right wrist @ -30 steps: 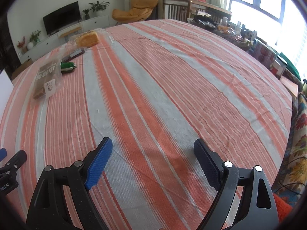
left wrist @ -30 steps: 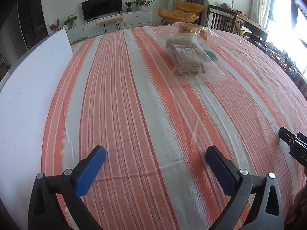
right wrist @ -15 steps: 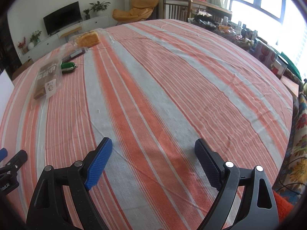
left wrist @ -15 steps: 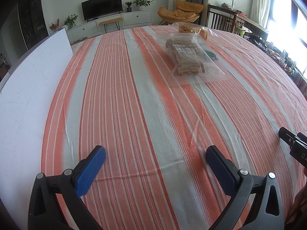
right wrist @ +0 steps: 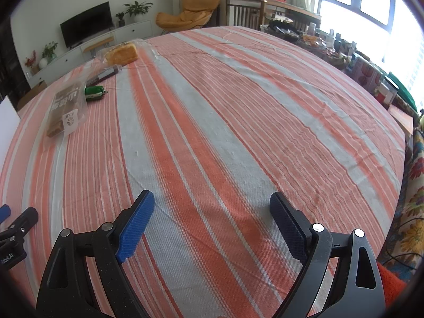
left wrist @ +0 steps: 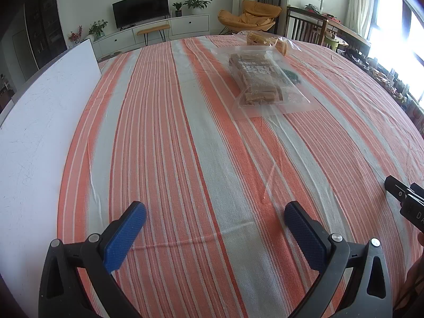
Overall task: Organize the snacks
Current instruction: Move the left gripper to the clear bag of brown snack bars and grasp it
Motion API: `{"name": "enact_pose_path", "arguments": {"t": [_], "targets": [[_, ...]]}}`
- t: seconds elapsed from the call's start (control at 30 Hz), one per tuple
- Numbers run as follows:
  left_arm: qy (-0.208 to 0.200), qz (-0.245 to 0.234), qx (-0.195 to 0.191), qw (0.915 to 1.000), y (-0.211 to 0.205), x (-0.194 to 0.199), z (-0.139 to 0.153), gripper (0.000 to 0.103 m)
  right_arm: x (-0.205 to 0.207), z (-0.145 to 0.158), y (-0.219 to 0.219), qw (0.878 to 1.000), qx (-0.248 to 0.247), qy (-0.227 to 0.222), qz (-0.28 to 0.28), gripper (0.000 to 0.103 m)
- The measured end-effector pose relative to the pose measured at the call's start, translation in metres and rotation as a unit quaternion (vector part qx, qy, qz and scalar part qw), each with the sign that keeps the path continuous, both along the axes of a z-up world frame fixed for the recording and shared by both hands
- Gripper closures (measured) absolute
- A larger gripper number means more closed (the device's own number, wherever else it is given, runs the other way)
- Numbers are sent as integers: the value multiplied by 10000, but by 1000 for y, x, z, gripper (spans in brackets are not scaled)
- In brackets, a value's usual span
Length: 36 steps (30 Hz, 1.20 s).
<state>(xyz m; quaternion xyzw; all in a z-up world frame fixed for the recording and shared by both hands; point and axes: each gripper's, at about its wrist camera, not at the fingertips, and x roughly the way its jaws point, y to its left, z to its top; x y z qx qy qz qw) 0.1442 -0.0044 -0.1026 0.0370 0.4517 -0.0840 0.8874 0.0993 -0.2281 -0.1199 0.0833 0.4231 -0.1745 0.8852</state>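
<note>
Both grippers are just hanging low over the striped tablecloth on my feeds, nothing in either one. My left gripper has its blue pads spread wide with only cloth between them, and my right gripper is spread just as wide over bare stripes too. The snacks are all bunched up at the far end of the table, well apart from both claws. Closest is a clear bag of brown biscuits lying flat, with printed lettering on it. Tucked just beside it on the right is a small green packet, and past that a dark slim bar. Furthest back is a bagged loaf of bread in clear plastic. A white board runs along the left edge of the table.
</note>
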Motion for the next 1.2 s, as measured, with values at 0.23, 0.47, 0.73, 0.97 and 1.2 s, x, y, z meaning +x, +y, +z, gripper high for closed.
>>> {"name": "enact_pose_path", "arguments": {"t": [0.23, 0.47, 0.73, 0.97, 1.2], "targets": [[191, -56, 10, 9998, -1, 6, 2, 0, 0, 0, 0, 10000, 1, 0, 1, 11], [162, -471, -271, 9984, -30, 39, 37, 0, 0, 0, 0, 10000, 4, -1, 3, 11], [225, -426, 321, 9983, -87, 142, 49, 0, 0, 0, 1, 10000, 7, 0, 10, 11], [583, -161, -7, 9982, -85, 162, 21, 43, 1, -1, 3, 10000, 14, 4, 39, 10], [792, 126, -595, 9950, -13, 84, 23, 56, 3, -1, 4, 10000, 23, 7, 59, 10]]}}
